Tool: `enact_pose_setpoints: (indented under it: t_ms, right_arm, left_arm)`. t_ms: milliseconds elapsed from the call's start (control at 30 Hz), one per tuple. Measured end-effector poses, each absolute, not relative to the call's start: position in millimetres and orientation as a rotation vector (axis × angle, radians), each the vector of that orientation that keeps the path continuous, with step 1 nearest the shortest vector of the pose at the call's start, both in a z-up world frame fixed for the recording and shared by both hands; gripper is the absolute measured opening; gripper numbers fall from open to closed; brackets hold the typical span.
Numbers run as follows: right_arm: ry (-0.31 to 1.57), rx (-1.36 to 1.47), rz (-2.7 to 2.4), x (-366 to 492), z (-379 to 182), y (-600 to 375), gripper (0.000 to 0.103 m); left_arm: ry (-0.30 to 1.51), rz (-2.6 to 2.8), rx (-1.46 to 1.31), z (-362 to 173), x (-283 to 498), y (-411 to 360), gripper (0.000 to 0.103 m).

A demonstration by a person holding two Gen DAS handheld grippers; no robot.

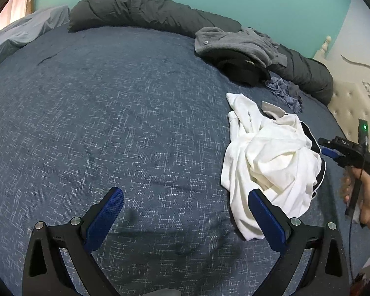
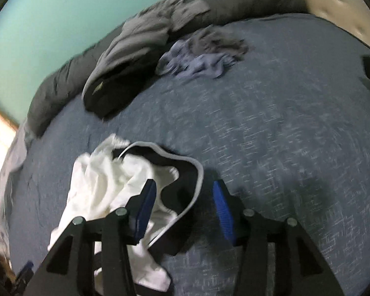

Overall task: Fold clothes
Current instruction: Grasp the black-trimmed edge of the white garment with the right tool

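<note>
— What is seen of the left claw [image 1: 186, 201]?
— Black triangular finger frames with cut-outs are shown, joined by round silver pins, and ridged blue pads [image 1: 103, 218] are fitted inside.

— And the right claw [image 2: 183, 192]?
— The same black frames, silver pins and blue pads are seen; white lettering, a green light and a thin black cable are carried on its body.

A wide stretch of bare blue bedspread [image 1: 111, 113] lies ahead of and between the fingers of the left gripper [image 1: 185, 194], free to pass. Just beside its right finger sits a crumpled white garment [image 1: 266, 157]. Farther ahead and right, a grey and black clothes pile [image 1: 236, 54] and a dark rolled duvet [image 1: 140, 9] block the far edge. Right of the right gripper [image 2: 182, 190] the bedspread looks clear, though blurred.
</note>
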State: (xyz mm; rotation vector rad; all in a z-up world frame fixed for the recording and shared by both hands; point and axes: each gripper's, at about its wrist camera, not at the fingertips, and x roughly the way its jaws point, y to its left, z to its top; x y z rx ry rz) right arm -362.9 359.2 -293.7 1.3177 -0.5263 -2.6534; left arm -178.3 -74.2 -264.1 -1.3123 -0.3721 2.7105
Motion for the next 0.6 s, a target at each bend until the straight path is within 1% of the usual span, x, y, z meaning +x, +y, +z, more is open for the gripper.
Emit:
enact_pose_setpoints:
  t_ms: [100, 233, 300, 400, 533, 600]
  right_arm:
    - [-0.538, 1.308, -2.780, -353.1, -292.7, 376.6, 0.049]
    - [-0.477, 1.444, -2.744, -357.2, -309.7, 378.7, 0.049]
    - [-0.442, 1.466, -2.691, -360.0, -316.1, 371.4, 0.049]
    - [-0.387, 1.427, -2.616, -361.8, -318.0, 348.4, 0.048]
    - [-0.400, 1.352, -2.541, -366.5, -312.9, 322.1, 0.048]
    - [-0.379, 1.376, -2.507, -372.5, -315.5, 307.0, 0.048]
  left_arm:
    - [-0.381, 2.714, -1.318, -265.1, -179.5, -77.5, 0.103]
    - [-0.386, 2.715, -1.319, -265.0, -180.1, -79.7, 0.103]
    - [-0.387, 2.714, -1.320, -264.8, -179.8, -79.7, 0.103]
    - [-0.387, 2.714, -1.320, -264.9, -179.0, -78.7, 0.103]
    - [-0.387, 2.710, -1.324, -266.1, -179.8, -78.4, 0.103]
    - [-0.391, 2.706, -1.328, -266.9, -179.9, -78.0, 0.103]
